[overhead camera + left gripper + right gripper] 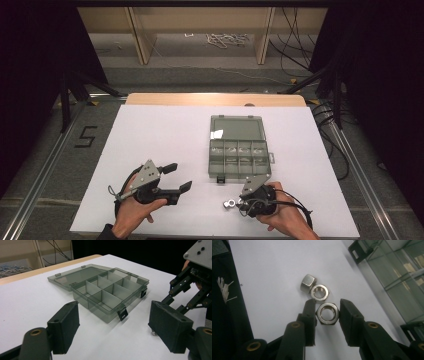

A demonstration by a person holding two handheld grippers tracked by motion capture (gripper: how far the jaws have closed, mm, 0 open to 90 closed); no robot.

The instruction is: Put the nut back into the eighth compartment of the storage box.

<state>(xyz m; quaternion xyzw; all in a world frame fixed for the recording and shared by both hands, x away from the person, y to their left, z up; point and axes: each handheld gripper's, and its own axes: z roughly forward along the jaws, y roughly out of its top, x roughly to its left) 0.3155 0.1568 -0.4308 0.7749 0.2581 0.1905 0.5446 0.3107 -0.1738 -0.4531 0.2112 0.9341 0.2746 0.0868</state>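
Three steel hex nuts lie close together on the white table sheet near its front edge. My right gripper (327, 315) has its pads against both sides of the nearest hex nut (323, 319), which rests flat on the sheet. The second nut (320, 292) and the third nut (308, 283) lie just beyond it, touching each other. From above, the right gripper (231, 204) is just in front of the open grey compartment box (240, 150). My left gripper (180, 177) is held wide open above the sheet, left of the box, with nothing between its fingers.
The box's lid (236, 127) lies flat behind its divided tray, and its black latches (122, 314) hang at the front. The compartments (110, 290) look bare. White sheet (155, 140) spreads left of the box. Beyond the table are shelving and cables on the floor.
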